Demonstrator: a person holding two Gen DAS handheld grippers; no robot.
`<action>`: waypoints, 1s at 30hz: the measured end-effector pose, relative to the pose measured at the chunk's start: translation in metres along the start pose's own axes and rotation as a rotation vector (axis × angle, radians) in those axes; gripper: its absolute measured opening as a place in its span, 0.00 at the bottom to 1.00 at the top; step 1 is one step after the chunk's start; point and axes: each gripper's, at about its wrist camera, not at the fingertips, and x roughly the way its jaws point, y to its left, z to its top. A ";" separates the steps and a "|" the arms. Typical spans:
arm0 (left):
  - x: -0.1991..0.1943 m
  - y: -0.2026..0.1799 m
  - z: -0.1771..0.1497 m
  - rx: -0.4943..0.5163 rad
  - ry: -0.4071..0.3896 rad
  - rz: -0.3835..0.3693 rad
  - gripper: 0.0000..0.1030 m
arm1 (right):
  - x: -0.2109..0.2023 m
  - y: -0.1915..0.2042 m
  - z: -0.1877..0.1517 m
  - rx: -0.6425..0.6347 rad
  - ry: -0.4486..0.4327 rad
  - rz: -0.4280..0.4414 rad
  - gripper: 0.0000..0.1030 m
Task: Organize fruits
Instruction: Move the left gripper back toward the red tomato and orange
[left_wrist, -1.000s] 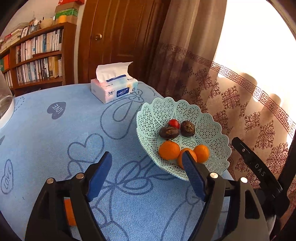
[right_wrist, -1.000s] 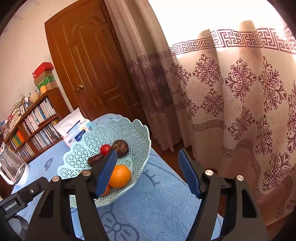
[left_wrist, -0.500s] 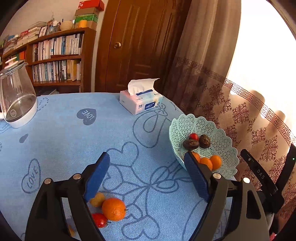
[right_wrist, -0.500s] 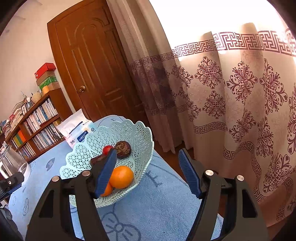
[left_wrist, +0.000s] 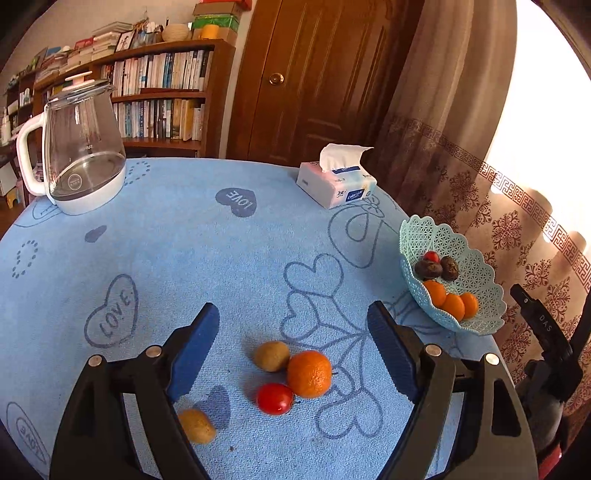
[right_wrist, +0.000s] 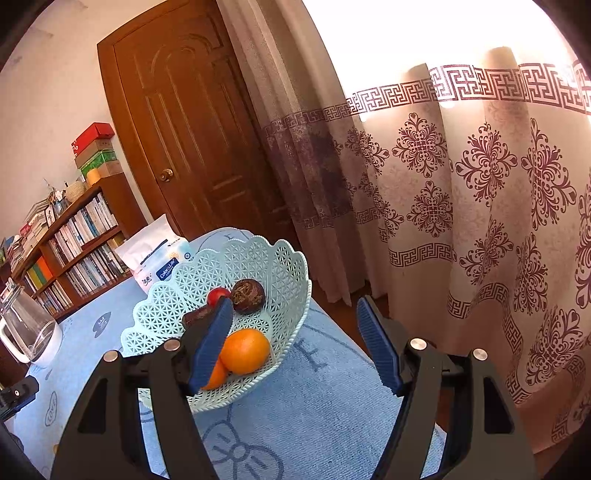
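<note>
A mint lattice basket (left_wrist: 476, 258) at the table's right edge holds oranges, two dark fruits and a red one; it also shows in the right wrist view (right_wrist: 273, 273). On the blue cloth lie an orange (left_wrist: 309, 373), a red tomato (left_wrist: 275, 398), a brown kiwi (left_wrist: 271, 355) and a yellowish fruit (left_wrist: 197, 424). My left gripper (left_wrist: 293, 354) is open and empty above the loose fruits. My right gripper (right_wrist: 295, 343) is open and empty beside the basket's right side.
A glass kettle (left_wrist: 79, 147) stands at the far left and a tissue box (left_wrist: 336, 184) at the back. A bookshelf, a wooden door (left_wrist: 317, 81) and patterned curtains (right_wrist: 480, 184) surround the round table. The right gripper's body (left_wrist: 546, 332) shows at the table's right edge.
My left gripper has pulled back and swung left from the basket, so the loose fruits now lie between its fingers. The right gripper has barely moved.
</note>
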 end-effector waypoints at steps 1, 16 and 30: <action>0.000 0.002 -0.003 0.001 0.009 0.001 0.79 | 0.000 0.000 0.000 0.001 0.001 0.001 0.69; 0.013 0.001 -0.048 0.102 0.109 -0.014 0.61 | 0.002 0.000 0.000 -0.001 0.012 0.003 0.69; 0.028 0.001 -0.058 0.133 0.176 -0.028 0.46 | 0.003 0.001 -0.001 -0.007 0.017 0.004 0.69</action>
